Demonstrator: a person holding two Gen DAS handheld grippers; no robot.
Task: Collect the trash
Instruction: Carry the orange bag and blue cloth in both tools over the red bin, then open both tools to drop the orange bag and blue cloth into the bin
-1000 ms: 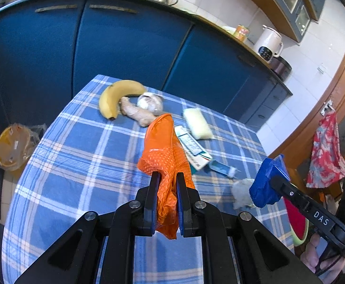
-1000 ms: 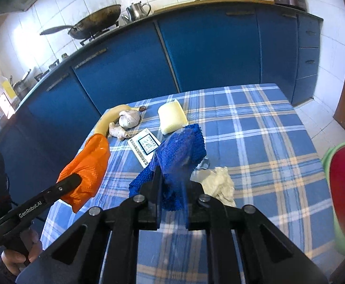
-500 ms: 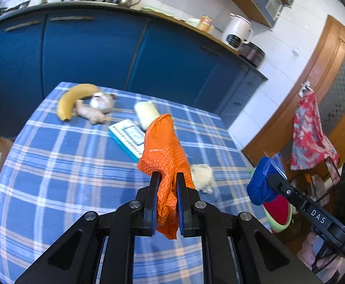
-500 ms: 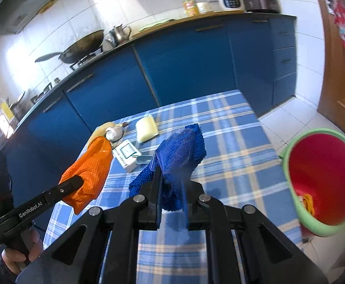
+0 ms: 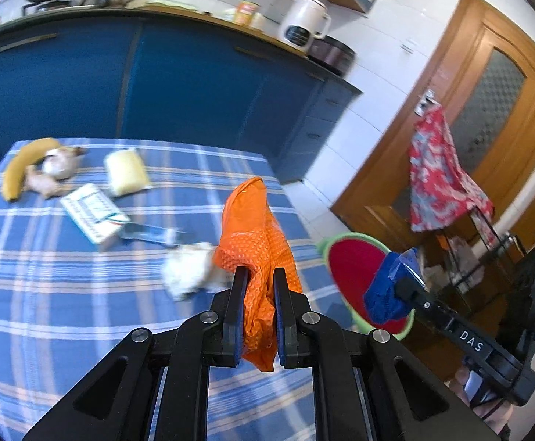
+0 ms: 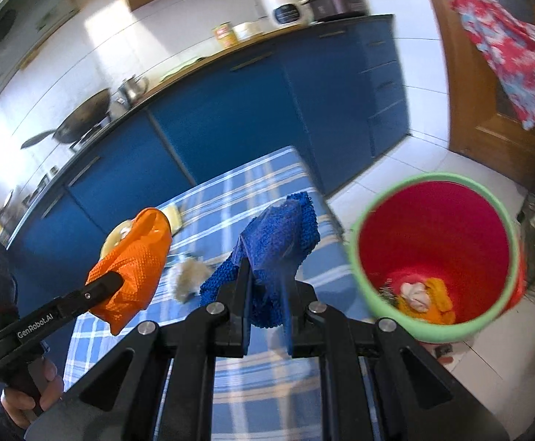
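Carry-to-bin step: the left gripper (image 5: pixel 256 312) has its jaws clamped on an orange glove (image 5: pixel 256 242), the right gripper (image 6: pixel 265 308) on a blue glove (image 6: pixel 280 231), both above the bench's right edge; next, hold each over the bin (image 6: pixel 363 220) and release

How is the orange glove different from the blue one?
The orange glove is in the left gripper; the blue glove is in the right gripper. In the left view, the blue one is over the red bin; the orange one is over the table. Both are bumpy and pinched between fingers.
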